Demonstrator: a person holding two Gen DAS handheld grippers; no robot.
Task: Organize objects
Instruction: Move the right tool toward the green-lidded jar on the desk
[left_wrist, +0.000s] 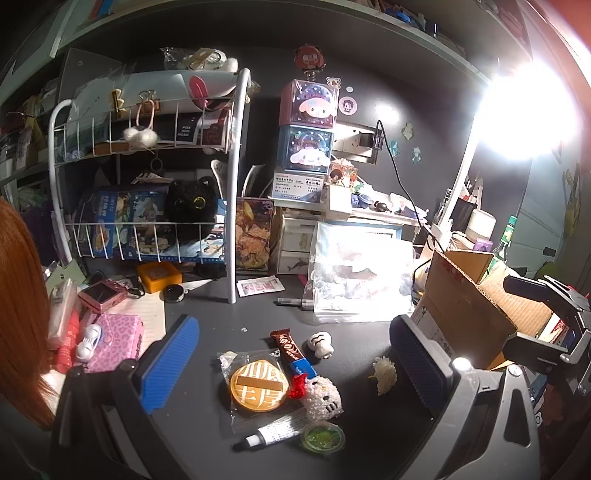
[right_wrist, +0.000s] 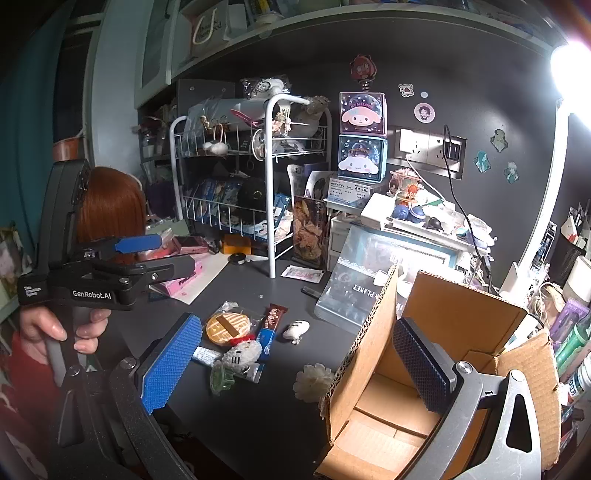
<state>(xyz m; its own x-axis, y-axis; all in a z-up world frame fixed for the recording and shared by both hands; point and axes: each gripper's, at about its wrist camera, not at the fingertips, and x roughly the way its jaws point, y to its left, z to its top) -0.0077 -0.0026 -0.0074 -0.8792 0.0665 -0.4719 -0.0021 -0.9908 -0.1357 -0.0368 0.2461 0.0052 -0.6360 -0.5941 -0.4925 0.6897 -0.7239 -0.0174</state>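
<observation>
Several small items lie on the dark desk: a round orange badge in clear wrap, a chocolate bar, a beaded white cat charm, a white tube, a green jelly cup, a small white toy and a white flower. An open cardboard box stands to their right. My left gripper hovers open above the pile. My right gripper is open and empty, its right finger over the box.
A white wire rack full of things stands behind the pile. A clear bag and stacked character boxes are at the back. A pink case and camera lie left. A bright lamp glares at the right.
</observation>
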